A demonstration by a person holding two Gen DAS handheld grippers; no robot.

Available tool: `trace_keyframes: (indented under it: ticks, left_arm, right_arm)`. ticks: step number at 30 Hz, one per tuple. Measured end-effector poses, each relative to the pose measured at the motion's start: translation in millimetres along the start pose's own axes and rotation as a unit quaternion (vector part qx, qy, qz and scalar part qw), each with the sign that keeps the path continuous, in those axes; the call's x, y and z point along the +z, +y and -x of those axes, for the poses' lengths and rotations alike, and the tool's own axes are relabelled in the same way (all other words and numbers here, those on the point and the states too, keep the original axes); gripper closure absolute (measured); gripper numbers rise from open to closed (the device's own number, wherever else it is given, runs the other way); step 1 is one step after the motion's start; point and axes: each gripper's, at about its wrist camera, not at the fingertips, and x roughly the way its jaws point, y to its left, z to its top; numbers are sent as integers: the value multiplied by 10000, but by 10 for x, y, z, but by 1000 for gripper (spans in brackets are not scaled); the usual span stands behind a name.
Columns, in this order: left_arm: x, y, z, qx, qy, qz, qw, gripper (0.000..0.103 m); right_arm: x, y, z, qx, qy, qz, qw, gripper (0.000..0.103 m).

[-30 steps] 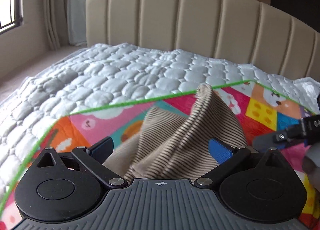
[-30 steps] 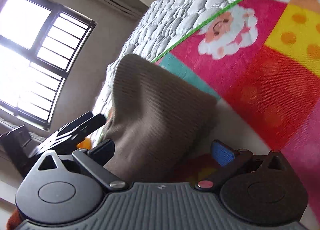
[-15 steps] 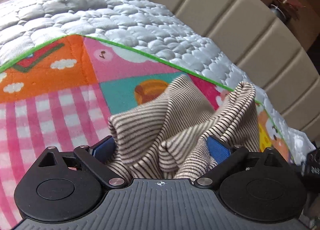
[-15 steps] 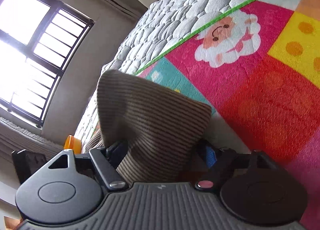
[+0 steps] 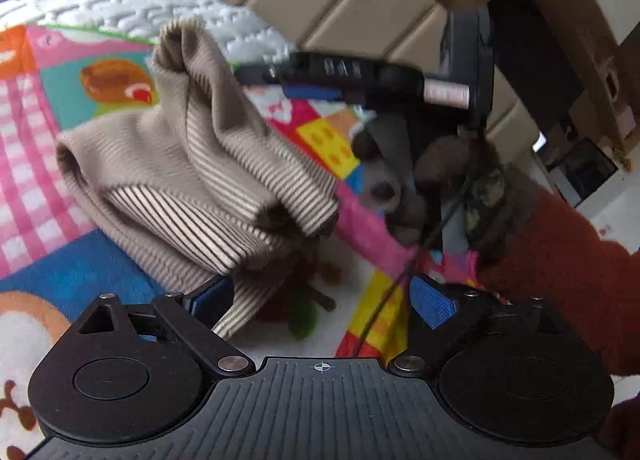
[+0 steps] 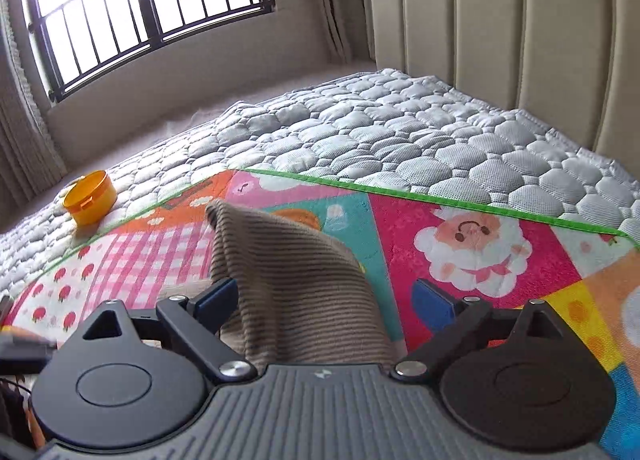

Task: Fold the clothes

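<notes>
Left gripper (image 5: 322, 298): jaws now wide apart, garment (image 5: 200, 163) released, where half second ago cloth filled gap. Right gripper (image 6: 326, 300): jaws likewise apart, cloth loose between. Judgement: fold pass ended, regrasp due. Garment: beige ribbed knit, rumpled peak, on patchwork play mat (image 6: 460, 236), over quilted mattress (image 6: 380, 139).
</notes>
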Motion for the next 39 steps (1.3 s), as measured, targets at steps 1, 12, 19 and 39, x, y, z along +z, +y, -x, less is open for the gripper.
trace_keyframes:
  ticks: [1, 12, 19, 39]
  left_arm:
    - [37, 40, 60, 283, -268, 152, 9991, 2]
    - [69, 526, -278, 2665, -546, 728, 9595, 16]
    - [47, 568, -355, 2771, -322, 368, 9596, 17]
    - [59, 761, -28, 1814, -493, 1292, 9736, 50]
  right_arm:
    - [-69, 107, 48, -82, -70, 151, 9998, 8]
    - [-722, 1191, -279, -1550, -46, 2512, 9554, 12]
    - [-795, 1093, -252, -2090, -18, 2652, 9413, 33]
    - [-1111, 1693, -172, -1277, -95, 4765, 8698, 78]
